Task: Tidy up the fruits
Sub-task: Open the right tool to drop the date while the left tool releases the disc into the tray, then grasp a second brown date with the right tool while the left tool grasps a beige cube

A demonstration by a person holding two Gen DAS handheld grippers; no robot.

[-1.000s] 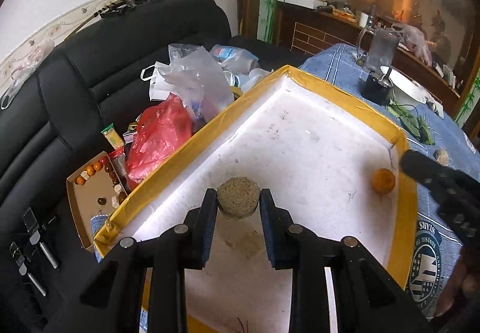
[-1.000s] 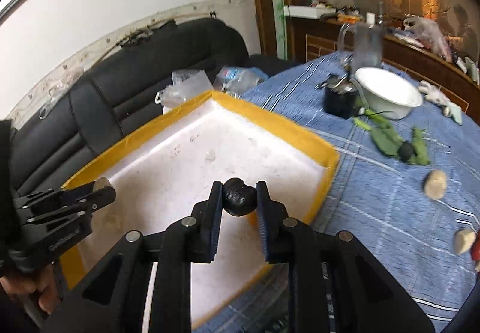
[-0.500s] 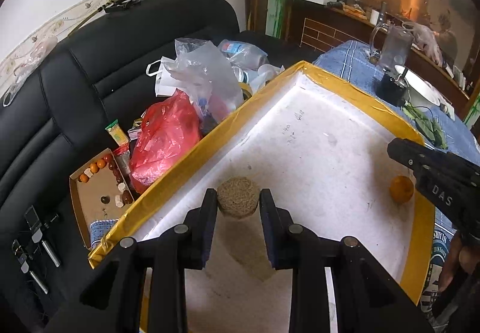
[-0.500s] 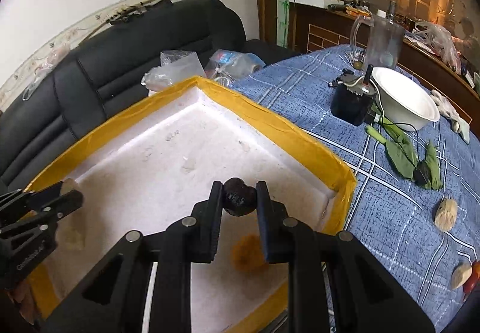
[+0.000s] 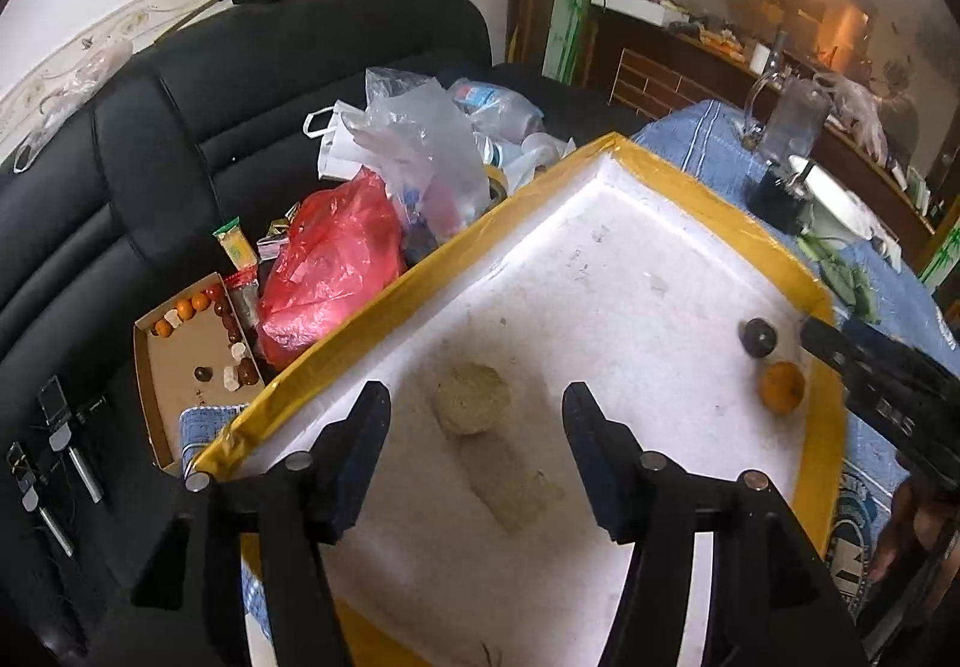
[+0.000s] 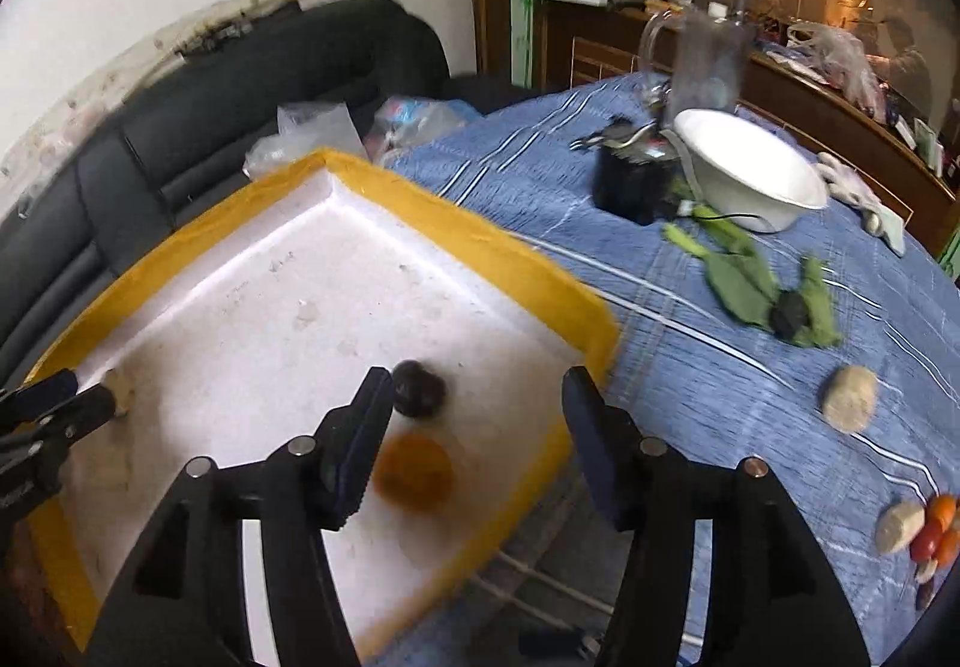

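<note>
Both grippers, left (image 5: 474, 430) and right (image 6: 474, 421), have sprung wide open, empty, dropping the round tan fruit (image 5: 472, 405) and dark fruit (image 6: 419, 388) into the tray (image 6: 498, 253); neither shows a long axis.

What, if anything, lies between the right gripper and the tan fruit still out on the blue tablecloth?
Nothing visible does. The right gripper hangs open over the tray's yellow rim, and the tan fruit sits alone on bare tablecloth to its right.

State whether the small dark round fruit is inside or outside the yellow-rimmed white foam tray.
Inside. The small dark round fruit lies on the white floor of the yellow-rimmed foam tray, beside the orange fruit, free of the open right gripper.
</note>
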